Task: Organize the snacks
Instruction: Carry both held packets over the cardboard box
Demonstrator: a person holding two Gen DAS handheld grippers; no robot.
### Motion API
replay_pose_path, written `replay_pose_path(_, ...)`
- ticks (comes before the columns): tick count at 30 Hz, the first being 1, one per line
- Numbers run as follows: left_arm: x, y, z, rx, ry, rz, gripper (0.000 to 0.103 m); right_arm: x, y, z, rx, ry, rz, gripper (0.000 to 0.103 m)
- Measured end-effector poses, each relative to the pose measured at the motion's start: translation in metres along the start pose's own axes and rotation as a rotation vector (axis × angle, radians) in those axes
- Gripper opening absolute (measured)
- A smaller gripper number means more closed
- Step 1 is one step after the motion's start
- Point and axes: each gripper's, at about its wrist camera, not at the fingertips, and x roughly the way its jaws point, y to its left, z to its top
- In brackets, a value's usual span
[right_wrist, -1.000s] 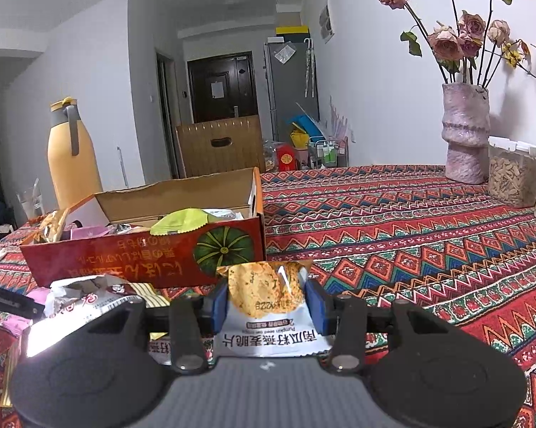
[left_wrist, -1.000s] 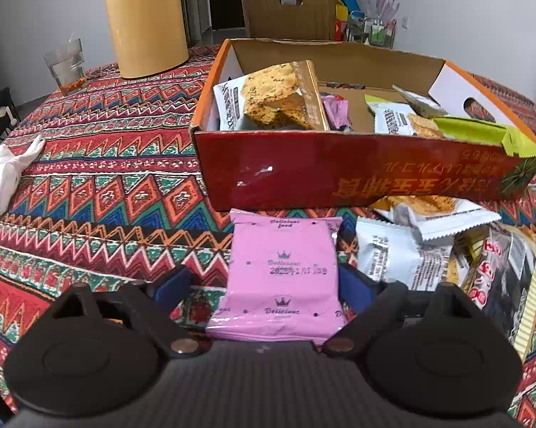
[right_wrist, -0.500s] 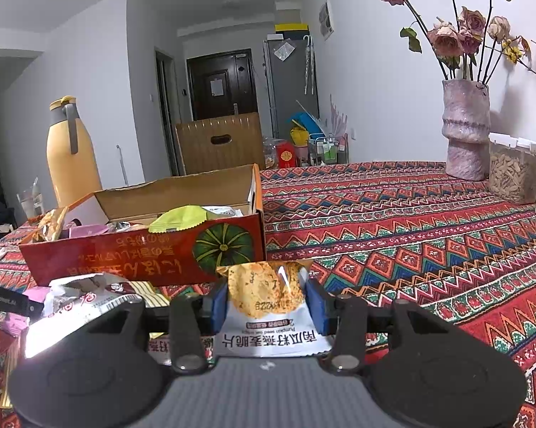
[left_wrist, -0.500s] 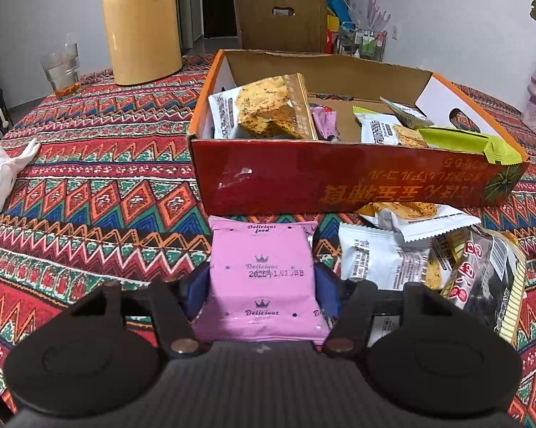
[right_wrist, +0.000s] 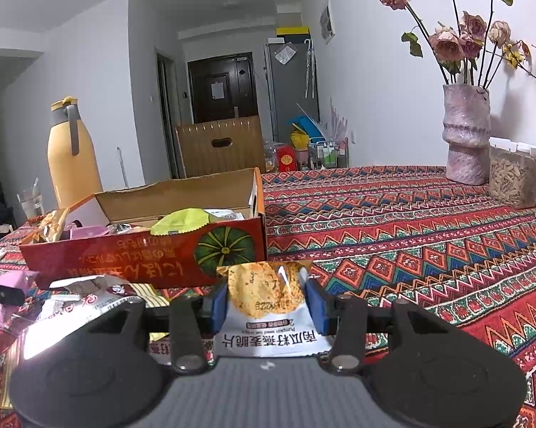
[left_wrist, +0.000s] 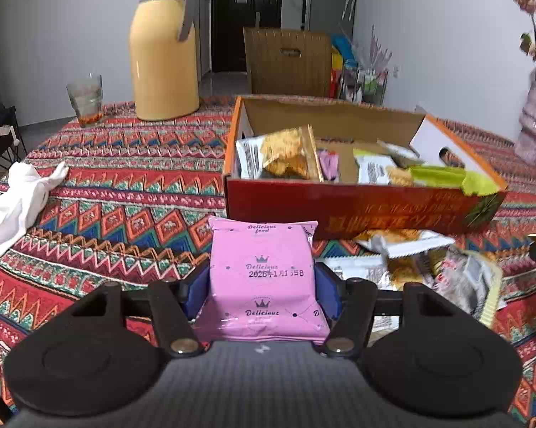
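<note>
Your left gripper (left_wrist: pixel 262 281) has just closed in on the pink snack packet (left_wrist: pixel 261 278), and both blue pads (left_wrist: pixel 196 290) are now pressed against its sides, so it's clamped. The packet sits just in front of the red cardboard box (left_wrist: pixel 357 210), lifted off the patterned tablecloth (left_wrist: pixel 118 192). That box already has a few snacks in it: a cracker pack (left_wrist: pixel 285 153) propped up at the left end and a lime green wrapper (left_wrist: pixel 446 178) hanging over the near wall on the right.

Your right gripper (right_wrist: pixel 268 303) is squeezed onto a pumpkin seed crisp packet (right_wrist: pixel 268 306), pads tight on both edges, right beside the box corner with the green pumpkin picture (right_wrist: pixel 225 246).

Between the two grippers there's a loose heap of snack packets (left_wrist: pixel 428 264) lying on the cloth against the front of the box.

Further back on the table you've got a yellow thermos jug (left_wrist: pixel 164 50), a drinking glass (left_wrist: pixel 85 100), a white cloth (left_wrist: pixel 14 199) off to the left, and a pink vase with dried roses (right_wrist: pixel 465 139) on the right.
</note>
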Motion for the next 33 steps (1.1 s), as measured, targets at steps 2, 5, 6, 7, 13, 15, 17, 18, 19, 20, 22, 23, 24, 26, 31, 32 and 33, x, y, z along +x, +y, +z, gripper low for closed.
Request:
replay_pose_path(2, -0.008, 0.002, 0.002, -0.005, -0.020, -0.008, 0.063, -0.002, 0.002, 0.002, -0.006, -0.008, 0.006, 0.045)
replay_pose_path(5, -0.017, 0.003, 0.007, -0.004, -0.050, -0.017, 0.063, -0.007, 0.005, 0.006, -0.022, -0.017, 0.014, 0.045)
replay_pose_path(6, -0.020, 0.003, 0.008, -0.002, -0.060, -0.024, 0.063, -0.009, 0.006, 0.008, -0.026, -0.022, 0.019, 0.045)
replay_pose_path(7, -0.023, 0.002, 0.010, 0.001, -0.070, -0.030, 0.063, -0.012, 0.007, 0.010, -0.028, -0.027, 0.025, 0.045)
replay_pose_path(13, -0.039, -0.003, 0.022, 0.008, -0.121, -0.045, 0.063, -0.021, 0.021, 0.028, -0.046, -0.064, 0.052, 0.045)
replay_pose_path(15, -0.043, -0.005, 0.027, 0.009, -0.139, -0.051, 0.063, -0.022, 0.027, 0.035, -0.056, -0.076, 0.059, 0.045)
replay_pose_path(17, -0.047, -0.008, 0.033, 0.015, -0.156, -0.053, 0.063, -0.023, 0.032, 0.041, -0.058, -0.086, 0.068, 0.045)
replay_pose_path(18, -0.048, -0.009, 0.036, 0.018, -0.164, -0.055, 0.063, -0.023, 0.034, 0.044, -0.057, -0.088, 0.072, 0.045)
replay_pose_path(19, -0.049, -0.009, 0.039, 0.021, -0.171, -0.057, 0.063, -0.022, 0.036, 0.047, -0.058, -0.093, 0.075, 0.045)
replay_pose_path(20, -0.050, -0.011, 0.043, 0.026, -0.181, -0.058, 0.063, -0.022, 0.039, 0.050, -0.060, -0.098, 0.078, 0.045)
replay_pose_path(22, -0.051, -0.013, 0.049, 0.032, -0.196, -0.060, 0.063, -0.021, 0.044, 0.057, -0.061, -0.107, 0.085, 0.045)
replay_pose_path(23, -0.052, -0.015, 0.053, 0.034, -0.204, -0.061, 0.063, -0.020, 0.047, 0.061, -0.062, -0.112, 0.089, 0.045)
replay_pose_path(24, -0.052, -0.017, 0.056, 0.035, -0.211, -0.063, 0.063, -0.019, 0.049, 0.064, -0.063, -0.115, 0.091, 0.045)
replay_pose_path(26, -0.052, -0.019, 0.063, 0.034, -0.225, -0.067, 0.063, -0.016, 0.055, 0.070, -0.068, -0.122, 0.095, 0.045)
replay_pose_path(31, -0.048, -0.024, 0.078, 0.015, -0.249, -0.079, 0.063, -0.004, 0.067, 0.086, -0.071, -0.138, 0.106, 0.045)
replay_pose_path(32, -0.047, -0.025, 0.081, 0.008, -0.253, -0.084, 0.063, -0.001, 0.068, 0.088, -0.070, -0.139, 0.108, 0.045)
replay_pose_path(33, -0.045, -0.026, 0.084, 0.002, -0.255, -0.087, 0.063, 0.002, 0.070, 0.091, -0.071, -0.142, 0.107, 0.045)
